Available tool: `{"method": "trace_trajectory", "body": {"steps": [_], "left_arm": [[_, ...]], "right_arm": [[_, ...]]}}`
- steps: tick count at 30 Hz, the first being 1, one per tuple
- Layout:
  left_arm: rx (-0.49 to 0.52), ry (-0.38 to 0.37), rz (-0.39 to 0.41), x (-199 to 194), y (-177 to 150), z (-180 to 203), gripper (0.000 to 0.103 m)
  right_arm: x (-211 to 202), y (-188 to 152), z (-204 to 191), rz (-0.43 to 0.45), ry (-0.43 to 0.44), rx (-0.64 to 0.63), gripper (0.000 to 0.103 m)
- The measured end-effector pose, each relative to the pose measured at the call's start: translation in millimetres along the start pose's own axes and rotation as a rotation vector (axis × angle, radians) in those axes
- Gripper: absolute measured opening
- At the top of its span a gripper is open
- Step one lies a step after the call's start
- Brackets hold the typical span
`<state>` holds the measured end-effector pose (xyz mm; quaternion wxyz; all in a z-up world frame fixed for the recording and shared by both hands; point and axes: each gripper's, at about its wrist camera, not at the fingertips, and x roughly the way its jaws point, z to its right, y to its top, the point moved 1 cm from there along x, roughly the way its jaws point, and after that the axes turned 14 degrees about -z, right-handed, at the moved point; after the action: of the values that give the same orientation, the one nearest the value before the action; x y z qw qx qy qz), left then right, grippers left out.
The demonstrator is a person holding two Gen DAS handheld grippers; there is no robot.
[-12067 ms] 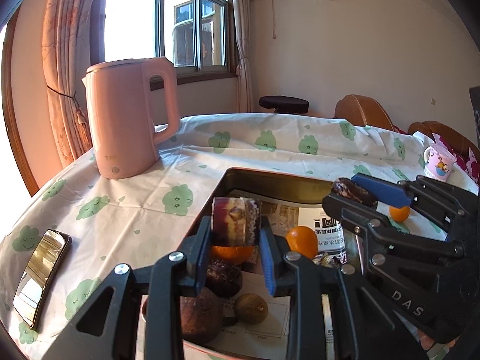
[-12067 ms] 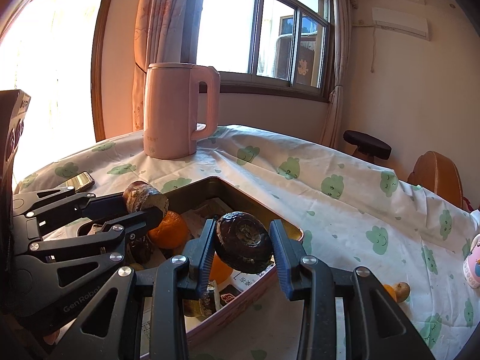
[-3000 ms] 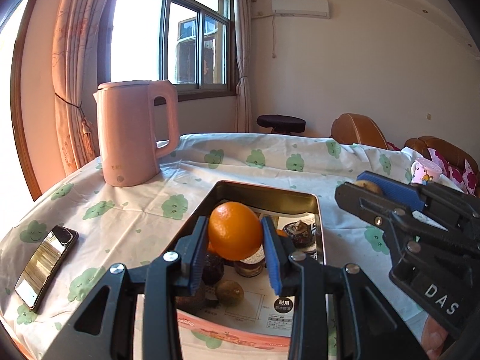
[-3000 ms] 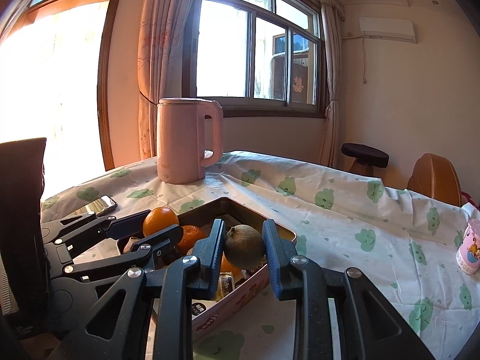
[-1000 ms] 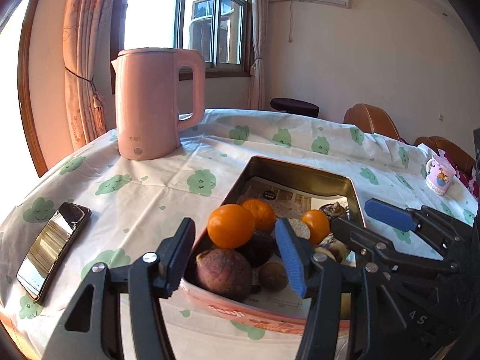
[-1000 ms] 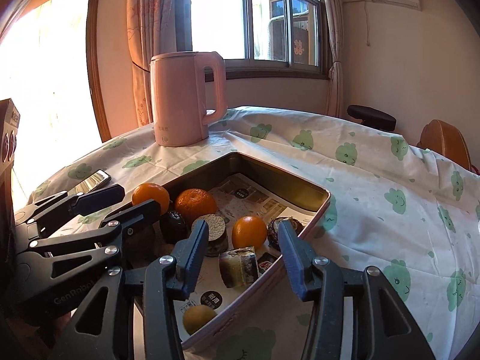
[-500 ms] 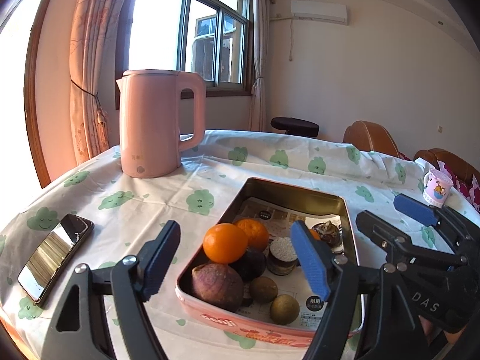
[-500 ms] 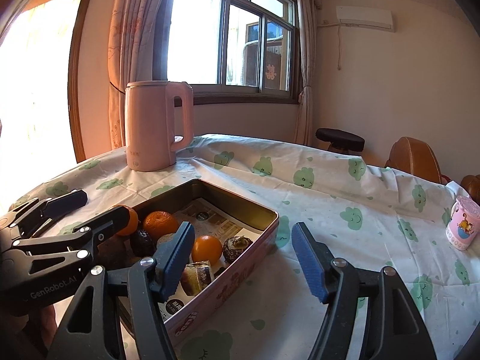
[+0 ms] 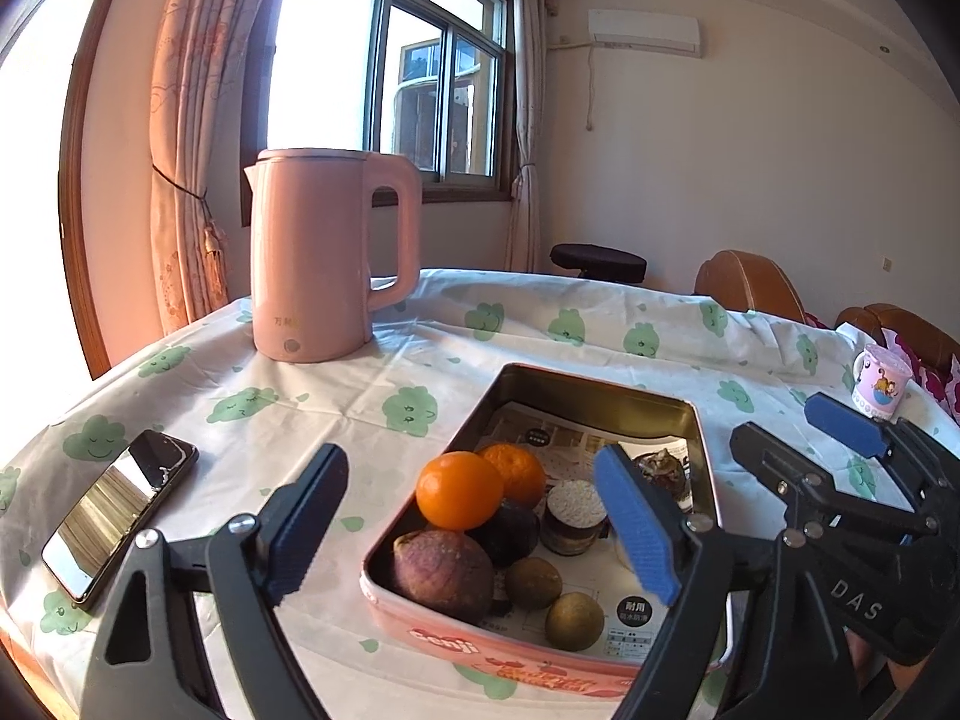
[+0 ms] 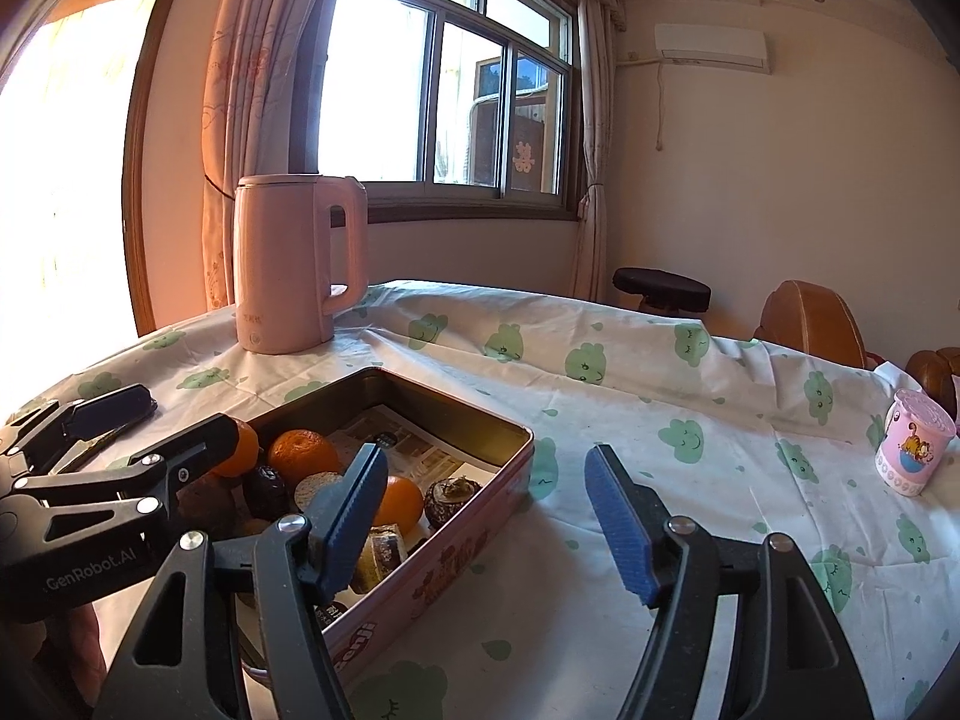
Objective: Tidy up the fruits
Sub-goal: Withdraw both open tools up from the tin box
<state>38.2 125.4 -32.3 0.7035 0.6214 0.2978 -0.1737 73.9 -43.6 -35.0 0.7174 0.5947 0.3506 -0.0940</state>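
Left gripper (image 9: 474, 531) tilts down over the tin (image 9: 591, 393), jaws opening, nothing held; orange (image 9: 459, 489) just ahead. Right gripper (image 10: 486, 525) likewise, jaws opening, empty.

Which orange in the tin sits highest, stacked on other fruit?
The near-left orange: it rests atop the dark fruit, while the orange behind it and the right-hand one lie lower.

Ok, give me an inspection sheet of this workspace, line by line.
Surface: table under a cloud-print cloth.
Job's things: tin tray holding oranges, a purplish fruit, brownish-green fruits and small jars.
Clutter: pink kettle, phone, pink cup.
Grippers: left gripper jaws opening, nothing held; right gripper jaws opening, nothing held.
Cables: nothing seen.
Surroundings: window, curtains, stool, air conditioner.
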Motion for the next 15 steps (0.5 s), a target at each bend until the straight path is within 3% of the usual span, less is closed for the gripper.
{"method": "trace_trajectory", "body": {"steps": [3,15], "left_arm": [[0.01,0.008,0.01,-1.9,0.0,1.6,0.087],[0.011,0.025,0.017,-3.5,-0.4,3.1,0.092]], "right_arm": [[-0.6,-0.4,1.1,0.005,0.0,0.005,0.078],[-6.4,-2.1,7.2,0.036,0.0,0.033,0.086]]}}
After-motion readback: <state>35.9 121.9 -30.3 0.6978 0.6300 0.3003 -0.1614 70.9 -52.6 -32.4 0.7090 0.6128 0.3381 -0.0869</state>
